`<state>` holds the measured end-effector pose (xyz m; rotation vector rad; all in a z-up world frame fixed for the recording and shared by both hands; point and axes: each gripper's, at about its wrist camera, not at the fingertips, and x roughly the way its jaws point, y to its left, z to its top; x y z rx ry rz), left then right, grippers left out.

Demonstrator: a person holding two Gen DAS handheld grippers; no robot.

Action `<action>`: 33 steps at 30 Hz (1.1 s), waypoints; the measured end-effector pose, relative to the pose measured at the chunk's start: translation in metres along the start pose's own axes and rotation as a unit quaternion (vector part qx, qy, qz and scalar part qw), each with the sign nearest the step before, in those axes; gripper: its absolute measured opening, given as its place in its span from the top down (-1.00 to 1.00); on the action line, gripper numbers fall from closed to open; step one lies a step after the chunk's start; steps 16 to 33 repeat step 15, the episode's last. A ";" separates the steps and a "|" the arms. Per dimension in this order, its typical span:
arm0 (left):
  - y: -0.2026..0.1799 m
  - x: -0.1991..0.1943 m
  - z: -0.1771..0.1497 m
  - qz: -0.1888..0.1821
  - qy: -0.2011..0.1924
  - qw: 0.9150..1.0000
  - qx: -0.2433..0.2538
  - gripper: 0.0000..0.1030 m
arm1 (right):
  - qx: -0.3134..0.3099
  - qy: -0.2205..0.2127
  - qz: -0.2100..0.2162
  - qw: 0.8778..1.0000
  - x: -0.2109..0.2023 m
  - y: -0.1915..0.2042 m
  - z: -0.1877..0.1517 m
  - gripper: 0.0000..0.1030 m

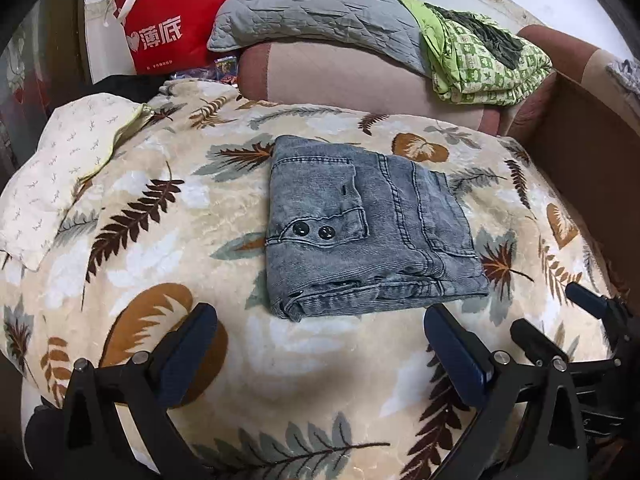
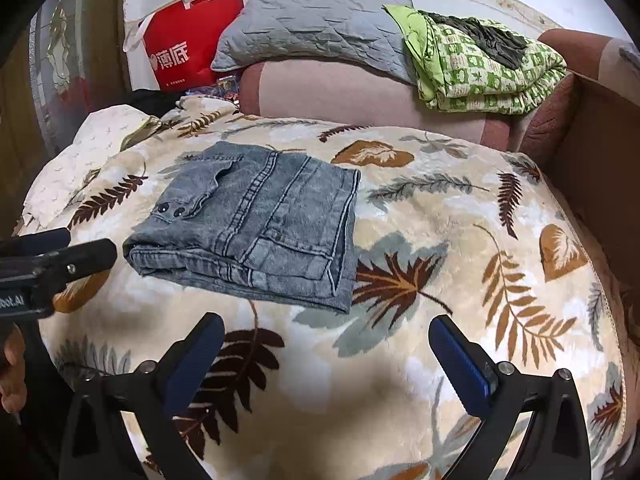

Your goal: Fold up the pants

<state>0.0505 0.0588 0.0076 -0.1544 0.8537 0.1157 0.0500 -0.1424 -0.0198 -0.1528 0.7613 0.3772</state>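
Lying folded on blanket (image 1: 168, 240) — pants (image 1: 368, 224), both tongs gaping

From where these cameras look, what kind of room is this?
Most likely a home living room or bedroom: folded jeans lie on a leaf-print blanket, a grey quilted pillow rests on a pink sofa, and a red shopping bag stands behind.

The folded grey denim pants (image 1: 370, 226) lie on the leaf-print blanket (image 1: 160, 248) just ahead of the left gripper (image 1: 320, 322), whose fingers (image 1: 454, 344) are spread wide, touching nothing.
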 end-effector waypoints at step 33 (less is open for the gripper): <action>-0.013 0.011 0.022 -0.018 -0.004 1.000 0.015 -1.00 | -0.001 0.000 0.004 1.000 0.003 -0.004 0.003 -1.00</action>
